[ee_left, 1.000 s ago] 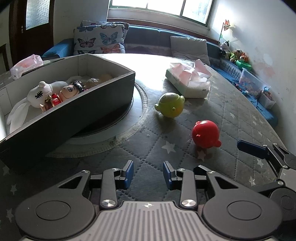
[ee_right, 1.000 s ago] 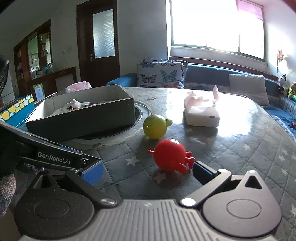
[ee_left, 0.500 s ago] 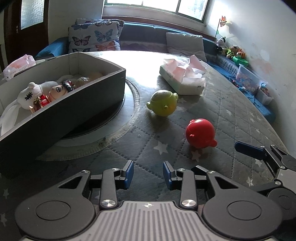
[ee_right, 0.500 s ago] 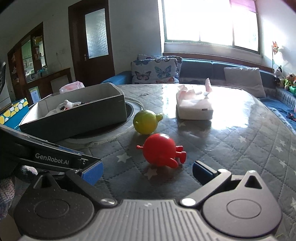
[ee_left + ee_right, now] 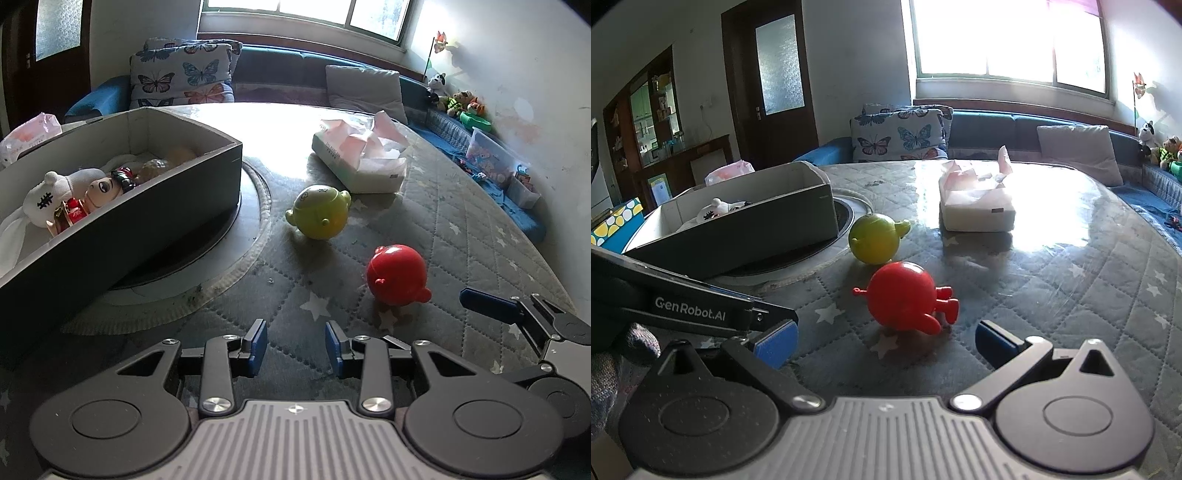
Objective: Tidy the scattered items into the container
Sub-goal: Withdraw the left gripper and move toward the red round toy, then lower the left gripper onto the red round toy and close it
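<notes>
A dark open box (image 5: 147, 221) stands at the left on a round turntable and holds a white plush and a doll (image 5: 74, 192). A yellow-green round toy (image 5: 319, 212) and a red round toy (image 5: 399, 275) lie on the quilted table cover to its right. My left gripper (image 5: 295, 347) hovers near the table's front, shut, with nothing between its pads. My right gripper (image 5: 886, 341) stands wide open just short of the red toy (image 5: 903, 295), which lies in line with the gap between the fingers. One right finger (image 5: 487, 304) shows in the left wrist view.
A tissue box (image 5: 360, 162) with loose pink tissues sits behind the green toy. A pink packet (image 5: 29, 134) lies beyond the box's far side. A sofa with butterfly cushions (image 5: 901, 136) runs behind the table. A gloved hand (image 5: 613, 362) shows at the left.
Both views have drifted only slightly. The toys lie where they were, the left jaws stay close together and the right jaws stay wide apart.
</notes>
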Action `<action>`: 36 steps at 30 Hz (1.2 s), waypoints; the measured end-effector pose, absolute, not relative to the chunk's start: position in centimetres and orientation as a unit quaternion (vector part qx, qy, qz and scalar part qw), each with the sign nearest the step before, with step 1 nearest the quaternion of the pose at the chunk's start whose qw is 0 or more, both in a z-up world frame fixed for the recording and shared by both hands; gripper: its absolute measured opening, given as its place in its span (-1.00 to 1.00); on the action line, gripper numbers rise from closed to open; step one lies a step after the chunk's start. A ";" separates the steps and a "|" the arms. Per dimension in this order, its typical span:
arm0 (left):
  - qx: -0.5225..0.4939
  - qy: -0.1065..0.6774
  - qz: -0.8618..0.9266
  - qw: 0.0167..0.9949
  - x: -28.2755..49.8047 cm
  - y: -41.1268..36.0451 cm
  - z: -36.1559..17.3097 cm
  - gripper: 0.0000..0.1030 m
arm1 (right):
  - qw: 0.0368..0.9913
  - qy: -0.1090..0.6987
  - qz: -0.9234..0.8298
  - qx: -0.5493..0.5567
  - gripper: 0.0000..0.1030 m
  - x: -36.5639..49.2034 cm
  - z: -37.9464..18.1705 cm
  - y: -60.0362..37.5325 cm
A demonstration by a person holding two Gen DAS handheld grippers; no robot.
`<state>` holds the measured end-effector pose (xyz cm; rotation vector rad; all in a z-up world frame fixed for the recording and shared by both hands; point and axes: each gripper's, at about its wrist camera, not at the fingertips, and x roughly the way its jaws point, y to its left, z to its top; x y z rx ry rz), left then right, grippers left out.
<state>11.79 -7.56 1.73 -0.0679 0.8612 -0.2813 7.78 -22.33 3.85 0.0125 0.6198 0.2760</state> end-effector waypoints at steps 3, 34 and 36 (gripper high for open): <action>-0.032 0.417 -0.136 0.898 12.0 -7.6 1.7 -0.29 | 0.942 0.306 0.135 0.007 1.00 8.0 3.8 -22.4; -0.050 0.401 -0.170 0.899 13.7 -7.5 3.6 -0.28 | 0.937 0.320 0.137 0.023 0.78 10.5 2.6 -23.7; -0.053 0.394 -0.188 0.898 13.7 -7.9 4.2 -0.27 | 0.937 0.319 0.138 0.025 0.73 10.7 2.6 -23.8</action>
